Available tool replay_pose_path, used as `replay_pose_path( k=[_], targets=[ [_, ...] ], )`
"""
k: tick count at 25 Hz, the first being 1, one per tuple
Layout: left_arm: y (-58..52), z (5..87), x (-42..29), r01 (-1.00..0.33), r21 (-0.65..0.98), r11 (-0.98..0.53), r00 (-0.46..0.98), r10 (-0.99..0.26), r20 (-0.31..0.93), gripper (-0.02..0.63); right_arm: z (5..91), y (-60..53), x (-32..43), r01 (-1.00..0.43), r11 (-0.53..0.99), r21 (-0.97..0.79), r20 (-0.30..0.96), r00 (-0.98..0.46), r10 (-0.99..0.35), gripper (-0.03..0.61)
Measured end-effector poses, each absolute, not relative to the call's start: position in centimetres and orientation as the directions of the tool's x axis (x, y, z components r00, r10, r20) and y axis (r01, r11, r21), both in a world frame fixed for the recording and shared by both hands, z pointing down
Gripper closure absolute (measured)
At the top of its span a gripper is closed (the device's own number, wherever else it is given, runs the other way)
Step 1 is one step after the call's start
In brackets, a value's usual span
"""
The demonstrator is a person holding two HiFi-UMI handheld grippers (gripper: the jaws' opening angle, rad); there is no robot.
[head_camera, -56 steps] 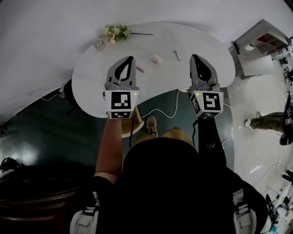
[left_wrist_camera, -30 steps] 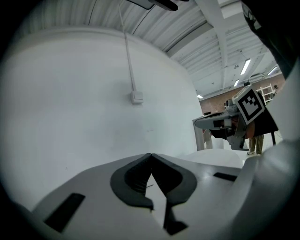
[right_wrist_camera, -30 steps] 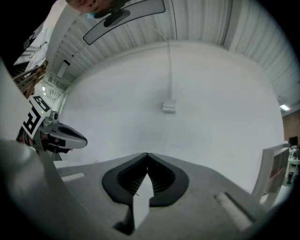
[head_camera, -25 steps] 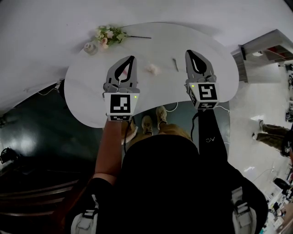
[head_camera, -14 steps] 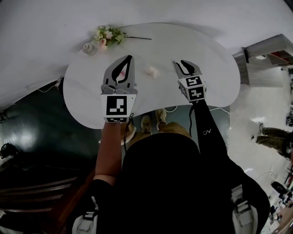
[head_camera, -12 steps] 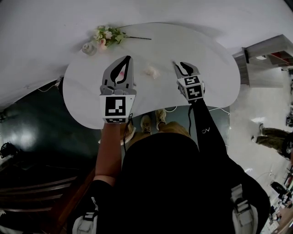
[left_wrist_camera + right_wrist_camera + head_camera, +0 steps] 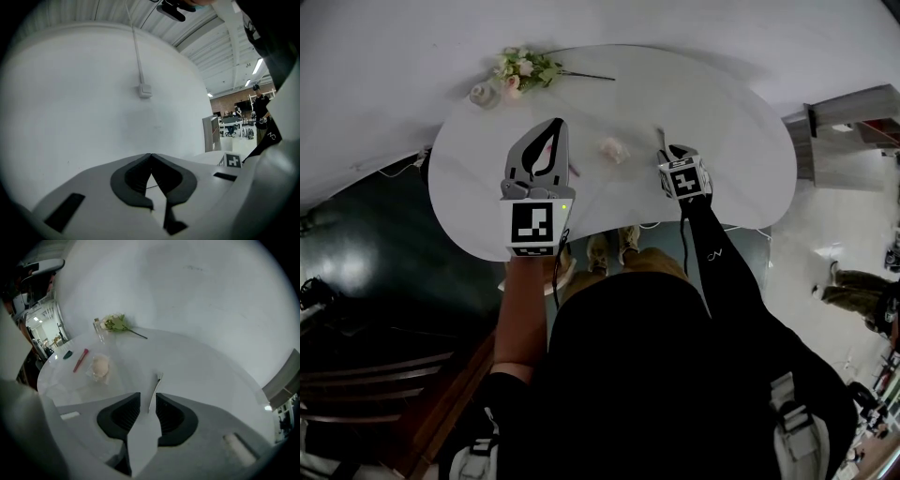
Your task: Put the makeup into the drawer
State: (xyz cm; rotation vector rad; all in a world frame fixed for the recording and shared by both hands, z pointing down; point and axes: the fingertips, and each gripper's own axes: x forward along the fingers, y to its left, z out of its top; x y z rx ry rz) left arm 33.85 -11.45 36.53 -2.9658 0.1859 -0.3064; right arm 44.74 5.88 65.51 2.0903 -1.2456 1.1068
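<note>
The slim silver makeup tool lies flat on the white worktop, its long axis running from the near edge towards the wall, and its near end sits between the right tongs, whose jaws have just been opening and stand partway apart on either side of it without pressing on it. To its left, well apart, lie a puff in a clear packet, a pink pencil and a small dark green piece, with flowers and a little bottle at the wall. The left tongs hang above the worktop, closed tip to tip and empty.
</note>
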Motion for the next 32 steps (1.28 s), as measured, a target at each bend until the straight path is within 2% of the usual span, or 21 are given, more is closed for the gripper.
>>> replay_pose_path(
  k=[5,6,10,14,23,32],
  targets=[
    [-11.8,37.0,33.2,-0.121,-0.168,-0.978,0.967,-0.155,0.205,0.604,67.2,6.4,44.8,-0.85,-0.526,-0.023,0.858,0.253,-0.447,0.5],
    [-11.9,37.0,33.1,-0.125,-0.169,-0.978,0.966,-0.159,0.206,0.604,67.0,6.1,44.7,-0.855,-0.518,-0.021,0.857,0.251,-0.45,0.565],
    [-12.2,37.1,32.8,-0.131,-0.16,-0.978,0.965,-0.163,0.207,0.604,66.7,5.8,44.1,-0.874,-0.487,-0.011,0.844,0.253,-0.472,0.568],
    [-12.4,37.0,33.0,-0.123,-0.151,-0.981,0.968,-0.152,0.199,0.604,64.1,5.9,44.9,-0.857,-0.514,0.028,0.79,0.334,-0.514,0.567],
    [-11.9,35.7,34.1,-0.08,-0.15,-0.986,0.98,-0.105,0.166,0.604,49.4,4.4,47.2,-0.804,-0.59,0.071,0.486,0.544,-0.683,0.568],
    [-10.7,34.0,35.9,-0.039,-0.161,-0.986,0.99,-0.06,0.127,0.604,37.7,8.0,47.2,-0.723,-0.682,0.106,0.141,0.69,-0.71,0.568]
  ],
)
